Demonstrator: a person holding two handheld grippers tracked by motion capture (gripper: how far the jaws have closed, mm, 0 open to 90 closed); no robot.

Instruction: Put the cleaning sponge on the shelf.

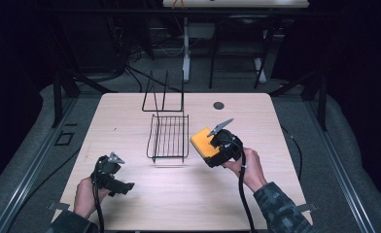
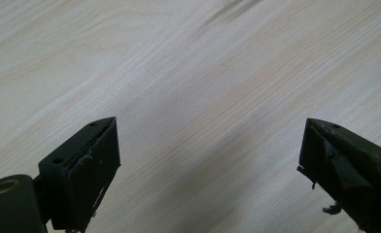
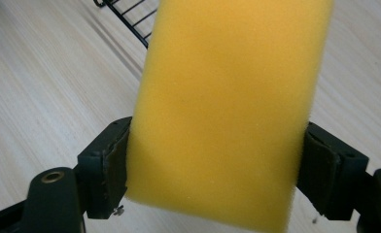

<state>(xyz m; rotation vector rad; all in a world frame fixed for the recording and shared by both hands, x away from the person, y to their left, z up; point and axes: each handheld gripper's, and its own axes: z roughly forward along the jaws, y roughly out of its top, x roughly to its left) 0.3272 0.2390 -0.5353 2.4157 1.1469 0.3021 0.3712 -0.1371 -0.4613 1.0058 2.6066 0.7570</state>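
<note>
My right gripper (image 3: 213, 160) clamps a yellow foam sponge (image 3: 227, 107) by its two sides, just right of the black wire rack (image 1: 168, 137). My left gripper (image 2: 208, 160) has jaws spread wide, nothing between them, over the pale wood-grain table (image 2: 179, 63), left of the rack.

dark room, grey floor (image 1: 28, 145), pale wooden table (image 1: 130, 111)

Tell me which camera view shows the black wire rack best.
The high view: the black wire rack stands whole mid-table, its ribbed basket and tall rear loops clear, left of the yellow foam sponge held by the right gripper. The right gripper view catches just a corner. The left gripper view looks at wood-grain tabletop.
</note>
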